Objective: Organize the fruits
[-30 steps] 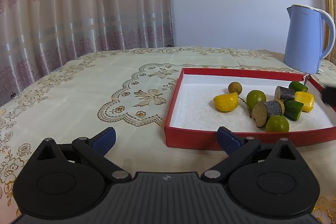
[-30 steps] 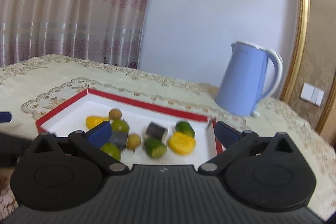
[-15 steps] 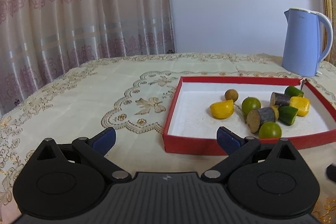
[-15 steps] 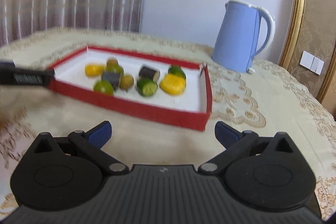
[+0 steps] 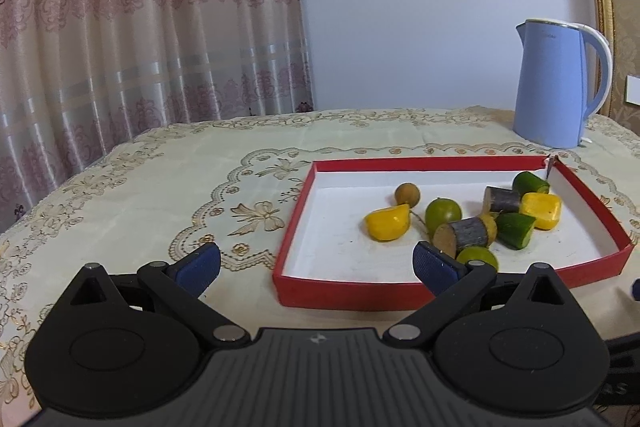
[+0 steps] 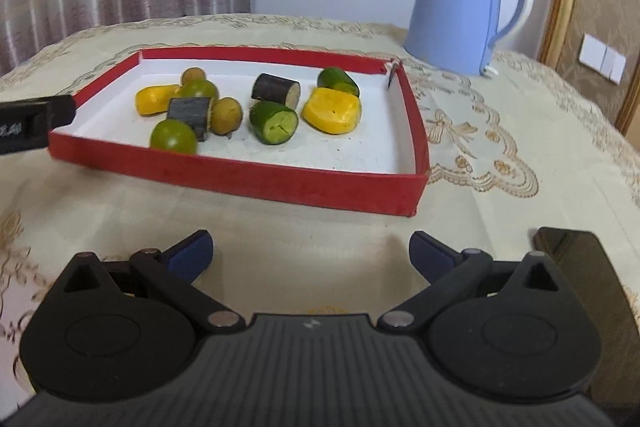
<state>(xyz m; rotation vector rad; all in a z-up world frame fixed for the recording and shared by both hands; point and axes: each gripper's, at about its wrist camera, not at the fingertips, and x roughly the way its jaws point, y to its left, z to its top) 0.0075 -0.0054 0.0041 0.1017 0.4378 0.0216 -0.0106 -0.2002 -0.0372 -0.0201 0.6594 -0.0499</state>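
A red tray (image 5: 344, 294) (image 6: 248, 179) with a white floor holds several fruit pieces: yellow chunks (image 5: 387, 223) (image 6: 332, 109), green limes (image 5: 443, 214) (image 6: 173, 135), cut cucumber pieces (image 5: 515, 230) (image 6: 274, 122), dark sugarcane sections (image 5: 466, 234) (image 6: 276, 90) and brown longans (image 5: 407, 193) (image 6: 226, 114). My left gripper (image 5: 316, 267) is open, low in front of the tray's near left corner, with nothing between its fingers. My right gripper (image 6: 310, 253) is open too, over the cloth before the tray's near wall. The left gripper's finger (image 6: 34, 123) shows beside the tray's left end.
A light blue kettle (image 5: 556, 87) (image 6: 466, 3) stands behind the tray's far right corner. An embroidered cream tablecloth (image 5: 160, 187) covers the round table. Curtains (image 5: 140, 27) hang behind on the left. A dark flat object (image 6: 588, 291) lies by my right gripper's right side.
Both grippers have drawn back from the tray. The right one dropped from above the fruit to low over the cloth in front. The fruit has not moved.
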